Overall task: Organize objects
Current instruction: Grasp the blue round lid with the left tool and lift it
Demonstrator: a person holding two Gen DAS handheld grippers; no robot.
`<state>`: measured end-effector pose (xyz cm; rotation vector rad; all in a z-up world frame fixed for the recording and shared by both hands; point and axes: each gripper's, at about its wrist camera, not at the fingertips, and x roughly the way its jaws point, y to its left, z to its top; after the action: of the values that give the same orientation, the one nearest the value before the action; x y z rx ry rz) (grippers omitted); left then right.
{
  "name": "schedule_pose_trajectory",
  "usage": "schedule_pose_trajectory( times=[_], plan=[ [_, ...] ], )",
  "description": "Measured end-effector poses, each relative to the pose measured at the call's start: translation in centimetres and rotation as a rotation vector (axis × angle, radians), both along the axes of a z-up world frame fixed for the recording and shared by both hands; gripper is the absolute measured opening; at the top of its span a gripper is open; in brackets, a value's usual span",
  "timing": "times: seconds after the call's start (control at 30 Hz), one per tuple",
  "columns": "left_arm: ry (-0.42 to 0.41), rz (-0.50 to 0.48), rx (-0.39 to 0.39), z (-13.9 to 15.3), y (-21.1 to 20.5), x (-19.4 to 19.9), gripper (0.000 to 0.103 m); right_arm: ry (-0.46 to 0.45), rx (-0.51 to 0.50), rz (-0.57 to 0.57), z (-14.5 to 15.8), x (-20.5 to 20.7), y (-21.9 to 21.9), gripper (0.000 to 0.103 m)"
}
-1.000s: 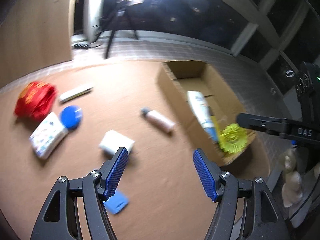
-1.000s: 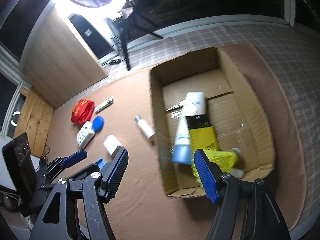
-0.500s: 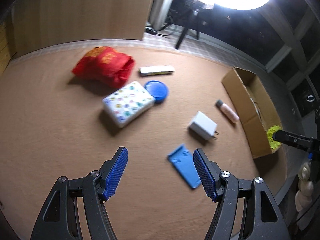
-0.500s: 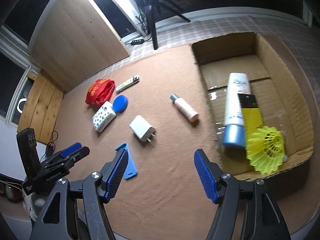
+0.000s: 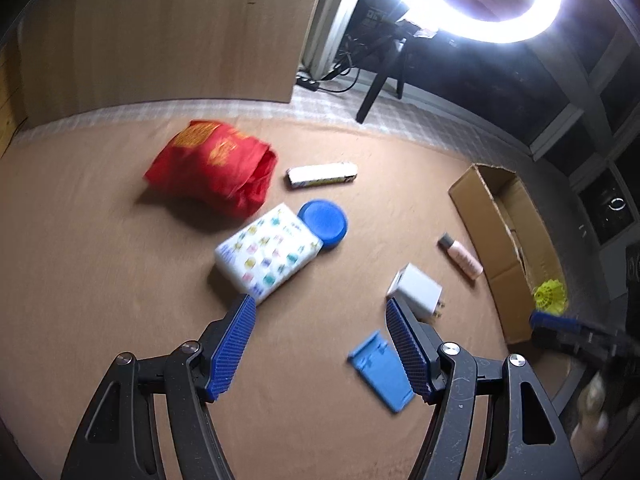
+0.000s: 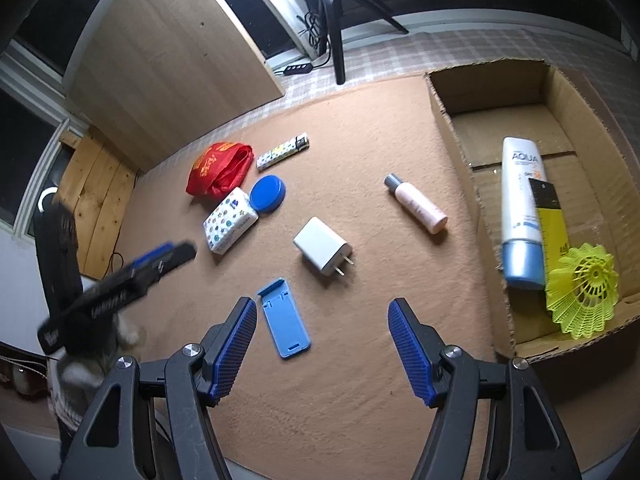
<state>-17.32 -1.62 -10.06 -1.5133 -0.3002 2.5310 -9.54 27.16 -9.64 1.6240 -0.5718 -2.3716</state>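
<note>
- Brown felt mat (image 6: 360,400) is covering the desk; a ring light (image 5: 472,4) is glaring at upper right.
- Cardboard box (image 6: 452,152) is sitting at right, charger (image 6: 322,245) mid-frame.
- Left tool (image 5: 320,340) and right tool (image 6: 322,344) are gaping wide, holding nothing.

The right gripper (image 6: 322,340) hangs over the brown mat (image 6: 360,420) with its jaws apart and nothing between them. Just beyond its left finger lies a blue phone stand (image 6: 284,322); further off sit a white charger (image 6: 323,250), a pink bottle (image 6: 416,204), a tissue pack (image 6: 229,225), a blue lid (image 6: 267,193), a red bag (image 6: 220,169) and a lighter (image 6: 282,151). At right the cardboard box (image 6: 456,152) holds a sunscreen tube (image 6: 520,208), a yellow pack (image 6: 551,220) and a yellow shuttlecock (image 6: 584,290). At left, blurred, is probably the left gripper (image 6: 160,258).
</note>
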Motion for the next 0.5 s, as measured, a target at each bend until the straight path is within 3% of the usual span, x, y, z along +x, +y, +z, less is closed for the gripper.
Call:
schedule_pose_trajectory(
  times=[0.5],
  plan=[
    [-0.063, -0.022, -0.014, -2.9, 3.1, -10.7, 0.051, -0.045, -0.002, 0.001, -1.7, 1.7, -0.3, 0.065]
  ],
)
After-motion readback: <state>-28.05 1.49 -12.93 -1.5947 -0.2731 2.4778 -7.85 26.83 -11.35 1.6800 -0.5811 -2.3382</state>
